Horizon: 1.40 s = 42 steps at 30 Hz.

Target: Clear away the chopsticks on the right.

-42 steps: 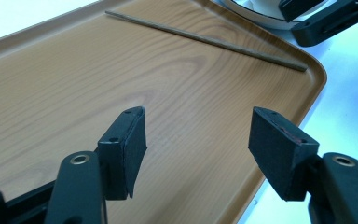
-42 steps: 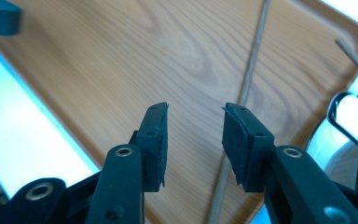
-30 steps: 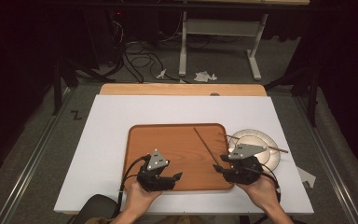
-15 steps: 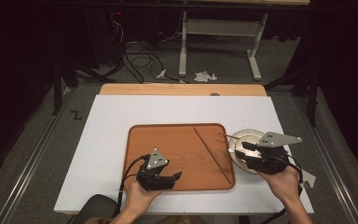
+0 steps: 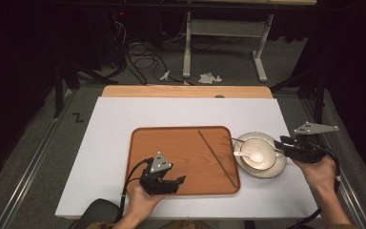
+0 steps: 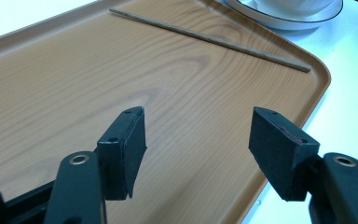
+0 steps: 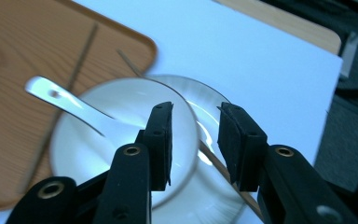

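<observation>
Left tool (image 5: 180, 180) sits low over the near edge of the wooden tray (image 5: 171, 143) on the white tabletop (image 5: 109, 138), jaws spread wide, gripping nothing. Right tool (image 5: 282, 141) is at the right rim of the white bowl (image 5: 259, 157) on its plate (image 5: 279, 167) just right of the tray, jaws apart astride the rim, not clamped. White spoon (image 5: 249, 154) lies in the bowl; one chopstick (image 5: 218, 158) lies diagonally on the tray.

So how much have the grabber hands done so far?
Done: one chopstick already lies on the wooden tray. In hand: the right gripper, jaws open, is at the rim of the bowl, which holds a spoon and sits on a plate beside the tray. Left: probably moving the bowl; the left gripper hangs open.
</observation>
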Motion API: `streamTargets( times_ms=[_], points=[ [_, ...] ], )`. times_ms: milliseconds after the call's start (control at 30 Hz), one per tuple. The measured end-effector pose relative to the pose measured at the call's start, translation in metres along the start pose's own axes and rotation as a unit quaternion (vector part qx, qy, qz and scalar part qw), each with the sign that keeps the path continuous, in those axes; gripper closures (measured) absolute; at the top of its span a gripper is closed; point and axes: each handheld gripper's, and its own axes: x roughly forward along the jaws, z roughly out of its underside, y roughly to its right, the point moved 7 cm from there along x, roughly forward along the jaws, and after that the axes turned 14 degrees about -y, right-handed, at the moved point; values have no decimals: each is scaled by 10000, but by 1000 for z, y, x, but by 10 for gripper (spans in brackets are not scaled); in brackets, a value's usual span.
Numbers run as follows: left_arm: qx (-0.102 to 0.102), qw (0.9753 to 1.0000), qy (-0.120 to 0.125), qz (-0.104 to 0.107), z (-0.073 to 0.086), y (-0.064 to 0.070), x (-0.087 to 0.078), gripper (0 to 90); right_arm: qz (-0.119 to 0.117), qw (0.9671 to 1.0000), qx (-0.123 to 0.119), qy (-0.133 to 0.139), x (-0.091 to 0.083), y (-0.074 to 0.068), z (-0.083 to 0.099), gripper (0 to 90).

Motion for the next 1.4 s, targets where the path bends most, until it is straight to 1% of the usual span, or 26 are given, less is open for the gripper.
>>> streamTargets(
  times_ms=[100, 167, 200, 267, 367, 433, 567, 600, 700, 800, 967, 1067, 1100, 1133, 1167, 1200, 1233, 1333, 1400],
  points=[
    [3, 10000, -6, -8, 0, 0, 0, 364, 92, 9997, 18, -210, 10, 13, 6, 666],
    [-11, 10000, -10, -2, 0, 0, 1, 364, 106, 9994, 19, -341, 15, 19, 8, 670],
    [-12, 10000, -10, -2, 1, 0, 1, 364, 83, 9990, 69, -432, 19, 22, 10, 671],
    [-14, 10000, -7, 3, 1, -1, 0, 364, 125, 9983, 61, -565, 25, 26, 13, 673],
    [-22, 10000, -18, 1, 1, -1, 1, 364, 128, 9968, 24, -794, 34, 29, 17, 673],
    [-21, 10000, -18, 3, 1, -1, 1, 364, 151, 9954, -55, -945, 41, 31, 20, 673],
    [-29, 10000, -14, 1, 1, -1, 1, 364, 135, 9929, -93, -1176, 49, 33, 23, 673],
    [-29, 10000, -16, 1, 1, -1, 1, 364, 156, 9924, -104, -1216, 50, 34, 23, 672],
    [-35, 10000, -20, 6, 1, -1, 1, 364, 113, 9911, -108, -1319, 55, 34, 24, 670],
    [-37, 10000, -17, -6, 1, -1, 1, 364, 86, 9896, -180, -1422, 59, 34, 25, 666],
    [-49, 10000, -16, 1, 1, -1, 1, 364, 93, 9878, -225, -1538, 65, 35, 27, 660],
    [-33, 10000, -18, 1, 1, -1, 1, 365, 106, 9859, -281, -1643, 69, 36, 28, 647],
    [-32, 10000, -9, -10, 1, -1, 1, 365, 71, 9862, -251, -1637, 70, 35, 28, 647],
    [-24, 10000, 0, -13, 1, -1, 1, 366, 55, 9852, -275, -1691, 71, 35, 28, 649],
    [-26, 10000, 15, -9, 1, -1, 0, 366, 103, 9847, -342, -1704, 72, 35, 28, 650],
    [-22, 10000, 13, -15, 1, -1, 0, 366, 56, 9842, -333, -1737, 73, 34, 28, 651],
    [-24, 10000, 15, -21, 1, 0, 0, 366, 64, 9839, -359, -1749, 74, 34, 28, 651],
    [-20, 10000, 13, -10, 1, 0, 1, 366, 61, 9833, -369, -1779, 76, 34, 27, 684],
    [-17, 10000, 9, -16, 1, 0, 1, 366, -3, 9825, -381, -1825, 77, 34, 28, 708]
  ],
)
